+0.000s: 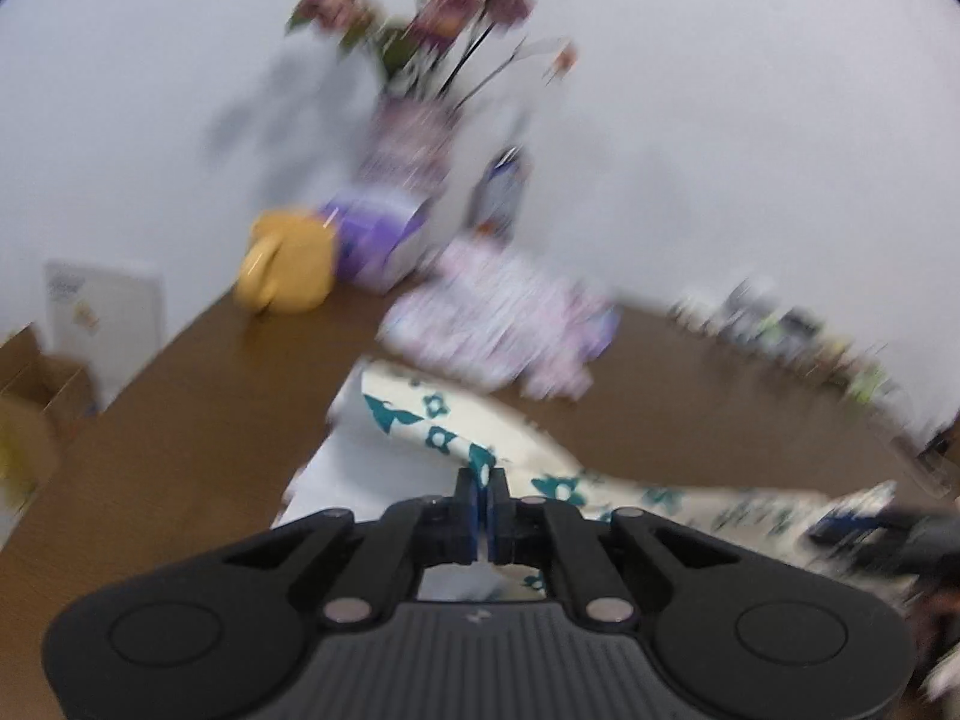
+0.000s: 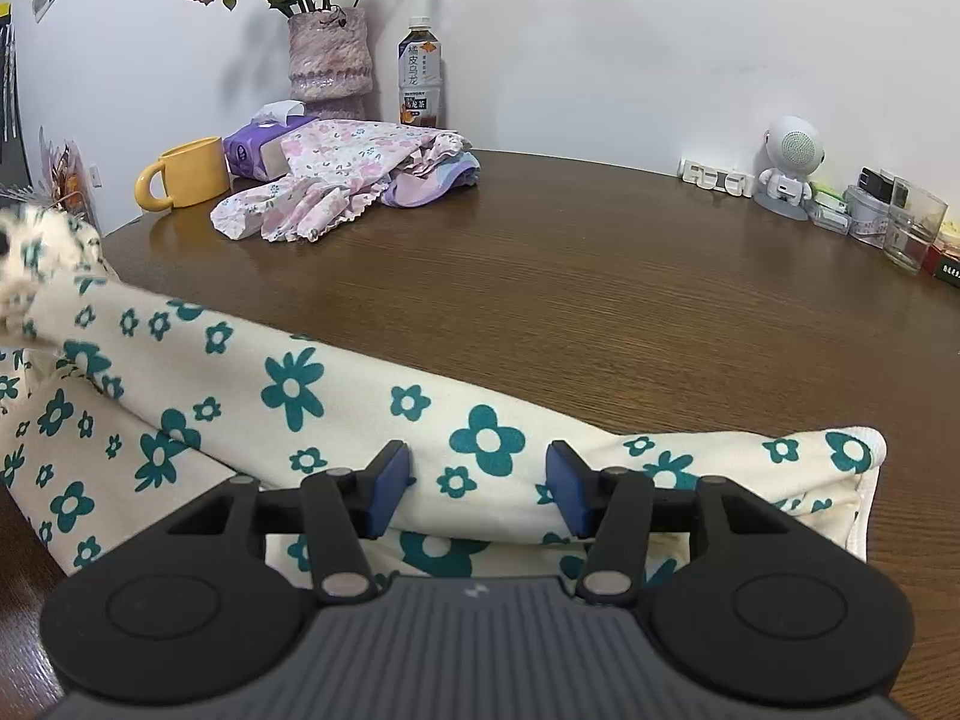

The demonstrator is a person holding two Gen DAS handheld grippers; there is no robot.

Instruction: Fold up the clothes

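A cream cloth with teal flowers (image 2: 288,384) lies rolled in a long fold across the near side of the brown table (image 2: 600,276). My right gripper (image 2: 478,492) is open, its blue pads (image 2: 387,498) standing on either side of the fold near the cloth's right end. In the blurred left wrist view the same cloth (image 1: 432,420) runs up to my left gripper (image 1: 483,480), which is shut on its edge. The cloth's left end (image 2: 24,252) is lifted off the table and blurred in the right wrist view.
At the back of the table stand a yellow mug (image 2: 192,171), a purple tissue pack (image 2: 258,150), a pile of pink floral clothes (image 2: 336,180), a vase of flowers (image 2: 329,54) and a bottle (image 2: 420,75). A white robot figure (image 2: 789,162) and glass jars (image 2: 900,222) are at the right.
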